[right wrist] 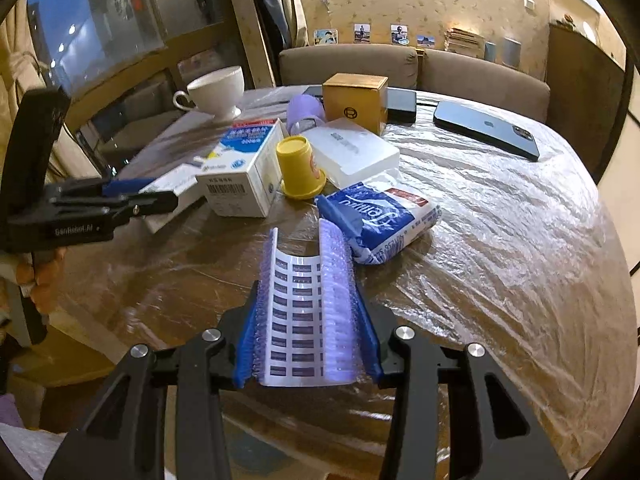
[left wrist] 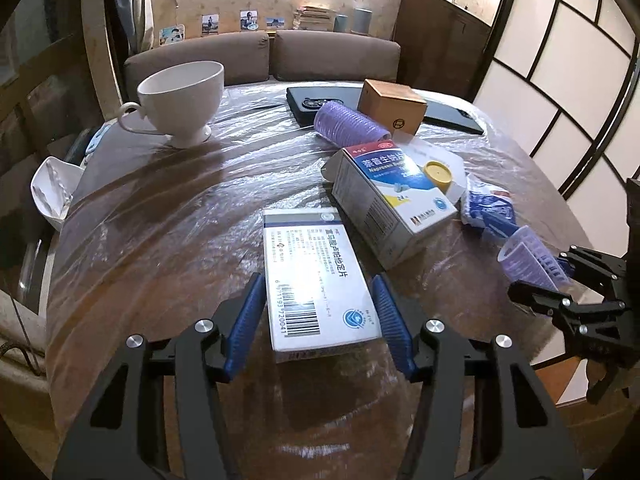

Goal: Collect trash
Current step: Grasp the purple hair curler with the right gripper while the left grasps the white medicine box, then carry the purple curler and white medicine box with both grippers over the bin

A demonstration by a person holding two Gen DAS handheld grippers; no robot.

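My left gripper straddles a flat white medicine box lying on the plastic-covered table; both blue pads sit beside its long edges, and I cannot tell whether they press it. My right gripper is shut on a purple hair roller, held just above the table; it also shows in the left wrist view. A blue-and-white medicine box stands tilted behind the flat one. A blue tissue pack, a yellow cap and a second purple roller lie nearby.
A white cup stands at the far left. A brown cardboard box, a dark phone, a black case and a white flat box sit further back. A sofa lies beyond the table.
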